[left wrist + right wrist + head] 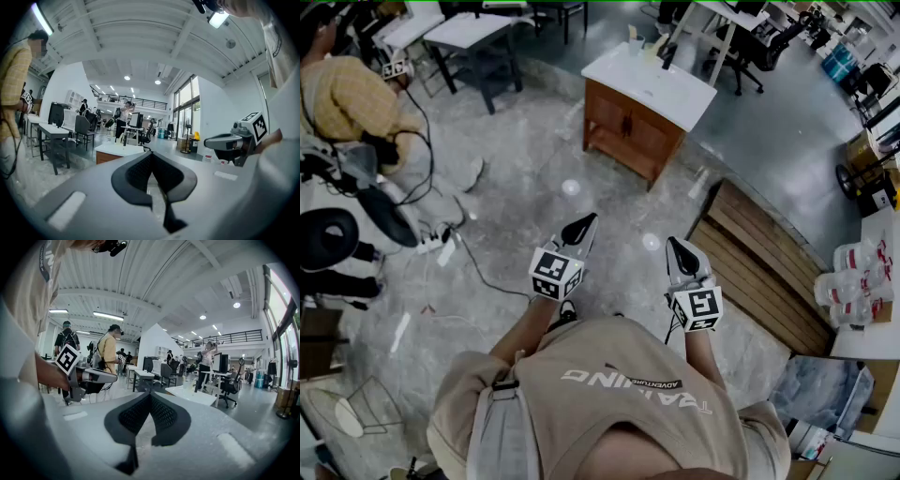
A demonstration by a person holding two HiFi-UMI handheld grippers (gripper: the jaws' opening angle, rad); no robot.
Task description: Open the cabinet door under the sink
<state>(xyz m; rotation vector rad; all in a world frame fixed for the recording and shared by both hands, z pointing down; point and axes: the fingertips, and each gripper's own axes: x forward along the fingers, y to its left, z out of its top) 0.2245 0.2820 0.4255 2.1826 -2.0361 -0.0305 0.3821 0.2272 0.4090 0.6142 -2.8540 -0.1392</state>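
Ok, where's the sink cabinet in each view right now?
Head view: sink cabinet at upper centre, seen from above.
Left gripper view: cabinet left of centre, just above the closed jaws.
Right gripper view: cabinet right of centre, only its white top showing.
Shared landmark: person in the yellow shirt, left of the cabinet in every view.

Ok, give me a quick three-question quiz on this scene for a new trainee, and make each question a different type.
1. True or false: the left gripper and the right gripper are both shut with nothing between their jaws.
2. Multiple choice: the doors of the cabinet are A) both closed, B) one open, C) both open.
3. Fill in: in the head view, the wooden pallet lies to the ____ of both grippers.
Key: 1 true; 2 A; 3 right.
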